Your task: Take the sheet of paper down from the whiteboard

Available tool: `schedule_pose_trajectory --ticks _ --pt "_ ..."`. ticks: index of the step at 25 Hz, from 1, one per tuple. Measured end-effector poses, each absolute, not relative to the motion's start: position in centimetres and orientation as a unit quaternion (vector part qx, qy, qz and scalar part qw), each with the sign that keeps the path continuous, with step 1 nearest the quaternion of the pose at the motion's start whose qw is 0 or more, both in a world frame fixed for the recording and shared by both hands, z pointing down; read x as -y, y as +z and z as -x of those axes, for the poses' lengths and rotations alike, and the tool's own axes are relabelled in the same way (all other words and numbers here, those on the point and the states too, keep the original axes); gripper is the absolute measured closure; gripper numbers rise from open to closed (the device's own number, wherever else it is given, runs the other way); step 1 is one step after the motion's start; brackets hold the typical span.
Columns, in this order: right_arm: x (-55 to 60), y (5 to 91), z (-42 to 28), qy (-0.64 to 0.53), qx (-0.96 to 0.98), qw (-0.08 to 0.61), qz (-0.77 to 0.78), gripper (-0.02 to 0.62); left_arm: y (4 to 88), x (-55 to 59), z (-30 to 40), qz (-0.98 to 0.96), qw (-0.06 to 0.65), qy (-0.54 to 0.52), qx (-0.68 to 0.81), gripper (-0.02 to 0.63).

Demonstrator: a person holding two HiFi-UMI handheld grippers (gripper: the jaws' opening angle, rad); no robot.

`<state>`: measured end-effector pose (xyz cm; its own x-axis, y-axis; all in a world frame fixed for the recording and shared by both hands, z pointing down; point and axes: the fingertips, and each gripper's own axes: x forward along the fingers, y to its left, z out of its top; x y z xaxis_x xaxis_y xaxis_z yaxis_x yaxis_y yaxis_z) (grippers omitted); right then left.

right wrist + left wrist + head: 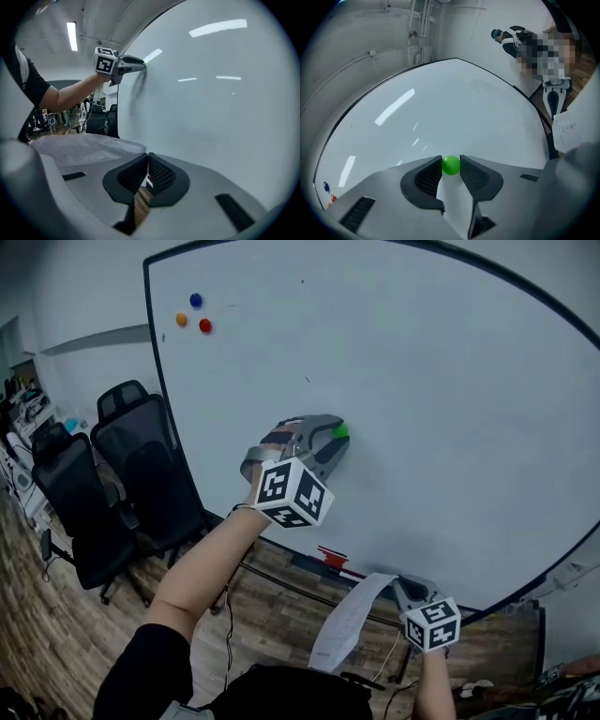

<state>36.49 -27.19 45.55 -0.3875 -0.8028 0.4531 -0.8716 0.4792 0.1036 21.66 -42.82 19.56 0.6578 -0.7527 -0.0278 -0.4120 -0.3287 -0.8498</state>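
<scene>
The white sheet of paper (pixel 345 622) is off the whiteboard (pixel 422 409) and hangs below its bottom edge. My right gripper (pixel 399 585) is shut on the sheet's top corner. In the right gripper view the jaws (pixel 147 160) are pressed together and the paper (pixel 89 147) spreads out to the left. Higher up, my left gripper (pixel 335 438) points at the board, shut on a small green round magnet (pixel 341 430). In the left gripper view the green magnet (pixel 450 165) sits between both pads, close to the board face.
Blue (pixel 195 300), orange (pixel 181 320) and red (pixel 204 325) magnets stick at the board's upper left. A red item (pixel 331 557) lies on the board's tray. Black office chairs (pixel 131 474) stand to the left on the wooden floor.
</scene>
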Motion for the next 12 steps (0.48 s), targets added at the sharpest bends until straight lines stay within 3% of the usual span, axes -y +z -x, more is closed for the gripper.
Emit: schedule_pose_trajectory --ticks 12 --pt "27.1 47.8 -36.7 0.101 0.826 0.231 -0.504 0.574 19.6 43.6 -21.6 0.788 0.447 -0.192 -0.378 0.474"
